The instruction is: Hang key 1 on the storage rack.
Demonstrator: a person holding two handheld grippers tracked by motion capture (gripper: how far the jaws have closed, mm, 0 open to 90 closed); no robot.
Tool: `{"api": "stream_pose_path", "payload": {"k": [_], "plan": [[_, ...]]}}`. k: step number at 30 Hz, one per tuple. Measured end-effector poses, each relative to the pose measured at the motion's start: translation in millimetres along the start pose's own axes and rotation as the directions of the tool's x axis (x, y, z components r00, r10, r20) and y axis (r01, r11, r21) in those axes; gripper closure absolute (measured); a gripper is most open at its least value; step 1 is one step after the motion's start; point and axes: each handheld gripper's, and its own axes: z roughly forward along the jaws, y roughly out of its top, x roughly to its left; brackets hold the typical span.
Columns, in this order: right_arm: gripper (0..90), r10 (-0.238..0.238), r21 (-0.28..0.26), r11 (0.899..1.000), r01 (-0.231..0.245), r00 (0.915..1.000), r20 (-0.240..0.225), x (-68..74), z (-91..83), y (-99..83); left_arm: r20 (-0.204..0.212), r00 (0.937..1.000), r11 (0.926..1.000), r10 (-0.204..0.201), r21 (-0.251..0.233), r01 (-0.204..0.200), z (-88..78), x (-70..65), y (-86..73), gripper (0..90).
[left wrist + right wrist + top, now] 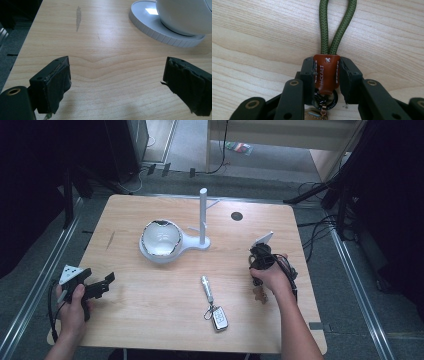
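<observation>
1. Right gripper (pixel 327 75) clamps a keychain's brown leather tab (pixel 326 73) between nearly closed jaws; green cord loop (pixel 337 27) lies on the table (pixel 249 37) beyond the tips.
2. Left gripper (pixel 116 82) stands wide open over bare wood, empty.

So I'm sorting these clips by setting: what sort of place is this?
Probably a lab or recording workspace, not a home: a bare wooden table stands between metal floor rails, with loose cables around it and dark equipment at the sides.
</observation>
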Motion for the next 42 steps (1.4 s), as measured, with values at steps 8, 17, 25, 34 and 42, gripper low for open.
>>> {"api": "stream_pose_path", "payload": {"k": [8,17,25,34,42], "plan": [[69.5,-0.020,-0.100,0.995,0.020,0.9998,-0.003,4.0,-13.8,-6.1,-0.003,1.0000,1.0000,0.005,0.001,-0.005,0.0,-0.4,0.0,8.1],[69.8,-0.052,-0.233,0.971,0.049,0.9986,-0.008,11.2,-38.1,-13.3,-0.006,0.9999,1.0000,0.010,0.001,-0.010,0.0,-0.8,0.0,8.1],[70.0,-0.076,-0.331,0.941,0.070,0.9971,-0.006,15.0,-51.5,-14.9,-0.004,1.0000,1.0000,0.005,0.001,-0.005,0.2,-0.7,0.0,8.1],[70.0,-0.080,-0.449,0.891,0.064,0.9967,-0.016,20.7,-69.6,-15.1,-0.004,1.0000,1.0000,0.006,0.001,-0.006,0.2,-0.7,0.0,8.1],[70.0,-0.091,-0.552,0.832,0.054,0.9951,-0.040,26.1,-84.9,-12.7,-0.003,1.0000,1.0000,0.006,0.001,-0.006,0.2,-0.7,0.0,8.0]]}}
